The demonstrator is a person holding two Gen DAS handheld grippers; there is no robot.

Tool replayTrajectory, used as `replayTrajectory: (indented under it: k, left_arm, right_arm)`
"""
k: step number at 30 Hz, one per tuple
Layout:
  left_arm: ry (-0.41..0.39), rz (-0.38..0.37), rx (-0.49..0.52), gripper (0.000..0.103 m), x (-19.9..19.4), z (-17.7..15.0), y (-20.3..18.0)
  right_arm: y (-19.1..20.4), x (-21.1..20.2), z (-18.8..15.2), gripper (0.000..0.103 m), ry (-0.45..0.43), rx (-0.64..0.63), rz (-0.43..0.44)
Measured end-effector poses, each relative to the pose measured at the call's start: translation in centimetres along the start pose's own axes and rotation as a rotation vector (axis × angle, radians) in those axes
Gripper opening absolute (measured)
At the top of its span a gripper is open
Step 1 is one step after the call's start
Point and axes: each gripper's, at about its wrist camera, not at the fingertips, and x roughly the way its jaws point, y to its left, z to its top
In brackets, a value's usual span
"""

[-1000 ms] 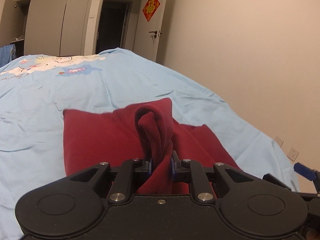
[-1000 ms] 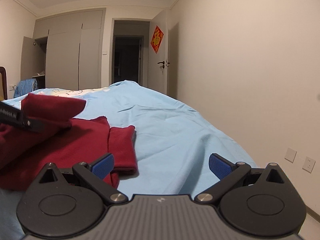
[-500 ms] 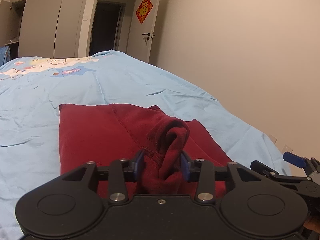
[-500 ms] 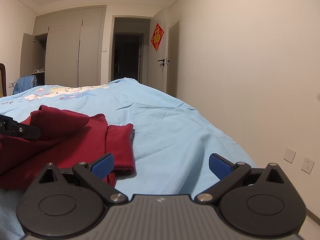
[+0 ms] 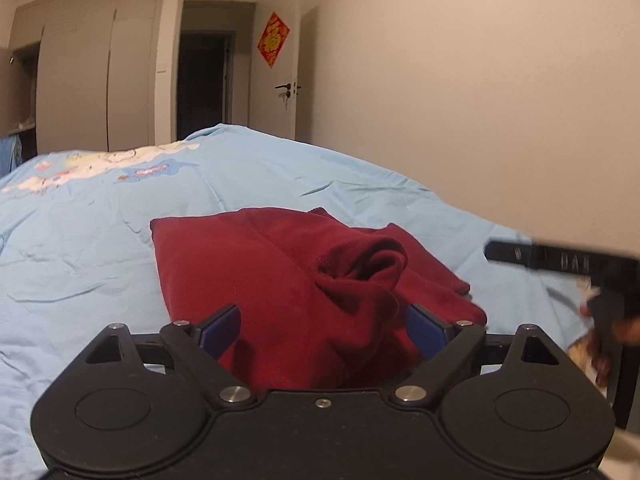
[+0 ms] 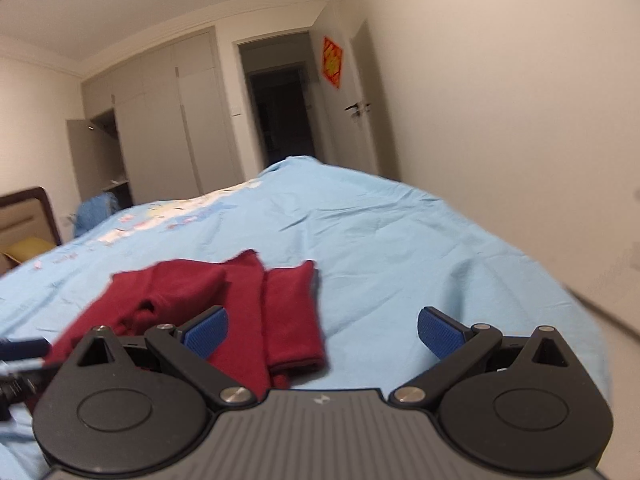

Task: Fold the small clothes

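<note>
A dark red garment (image 5: 248, 276) lies partly folded on the light blue bed cover (image 5: 100, 232). A bunched fold of it rests loosely on top, between the blue pads of my left gripper (image 5: 322, 330), which is open and low over the cloth's near edge. In the right wrist view the same red garment (image 6: 256, 312) lies to the left, with a narrow red flap at its right side. My right gripper (image 6: 322, 330) is open and holds nothing; its left pad is above the garment's right edge. The right gripper's body shows blurred at the right of the left wrist view.
The bed cover (image 6: 400, 248) stretches away to a printed patch near the far end. A beige wall (image 5: 480, 100) runs along the right side of the bed. Wardrobes (image 6: 160, 120), a dark doorway (image 5: 204, 84) and a headboard (image 6: 24, 216) stand beyond.
My left gripper has opened and let go of the red fold, which slumped onto the garment. The right gripper has tilted and swung left toward the garment, still open.
</note>
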Motion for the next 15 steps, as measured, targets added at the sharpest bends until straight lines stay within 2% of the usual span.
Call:
replayTrajectory:
  k: [4, 6, 7, 11, 15]
  left_arm:
    - [0.002, 0.033, 0.111, 0.09, 0.1, -0.6, -1.4]
    - [0.013, 0.041, 0.129, 0.083, 0.5, -0.7, -1.7]
    - [0.019, 0.033, 0.128, 0.077, 0.6, -0.7, -1.8]
    - [0.029, 0.017, 0.116, 0.055, 0.9, -0.7, -1.8]
    - [0.023, 0.013, 0.135, 0.045, 1.0, -0.6, -2.1]
  right_arm:
    - [0.3, 2.1, 1.7, 0.103, 0.063, 0.02, 0.146]
    - [0.6, 3.1, 2.6, 0.103, 0.087, 0.029, 0.225]
    - [0.9, 3.8, 2.9, 0.103, 0.099, 0.031, 0.26]
    - [1.8, 6.1, 3.4, 0.102, 0.142, 0.052, 0.336]
    - [2.8, 8.3, 3.5, 0.09, 0.18, 0.064, 0.367]
